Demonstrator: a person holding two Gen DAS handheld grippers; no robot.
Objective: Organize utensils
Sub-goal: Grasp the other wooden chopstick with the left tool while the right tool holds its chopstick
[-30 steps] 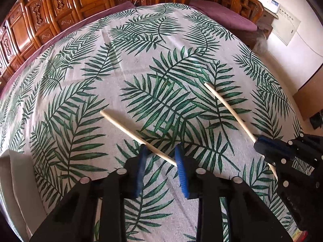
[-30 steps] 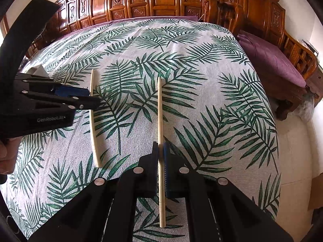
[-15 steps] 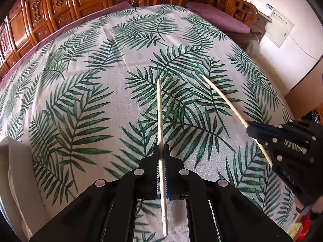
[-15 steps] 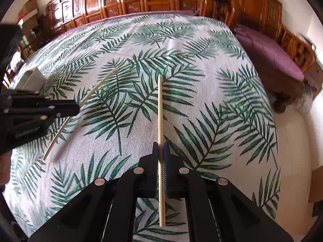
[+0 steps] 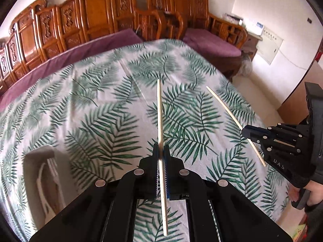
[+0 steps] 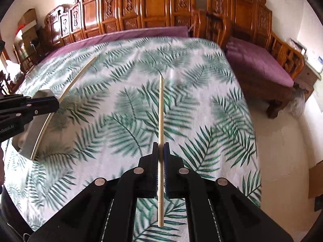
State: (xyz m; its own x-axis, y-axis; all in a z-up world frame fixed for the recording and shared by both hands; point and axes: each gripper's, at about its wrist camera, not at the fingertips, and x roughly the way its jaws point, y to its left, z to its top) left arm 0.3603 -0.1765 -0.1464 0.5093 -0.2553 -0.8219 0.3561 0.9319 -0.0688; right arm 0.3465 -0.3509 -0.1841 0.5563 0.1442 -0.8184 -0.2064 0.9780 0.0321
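Chopsticks, two: one (image 5: 160,121) clamped in left gripper (image 5: 160,155) jaws, one (image 6: 160,117) clamped in right gripper (image 6: 160,151) jaws, both held above leaf-print bench cloth (image 5: 90,111). Grey tray (image 5: 34,173) at left edge.

We see a palm-leaf tablecloth (image 5: 97,109) covering the table. Beyond its far edge stand carved wooden benches (image 6: 153,6) with purple cushions (image 6: 260,60).

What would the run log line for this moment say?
left gripper: shut on chopstick | right gripper: shut on second chopstick | both above tablecloth
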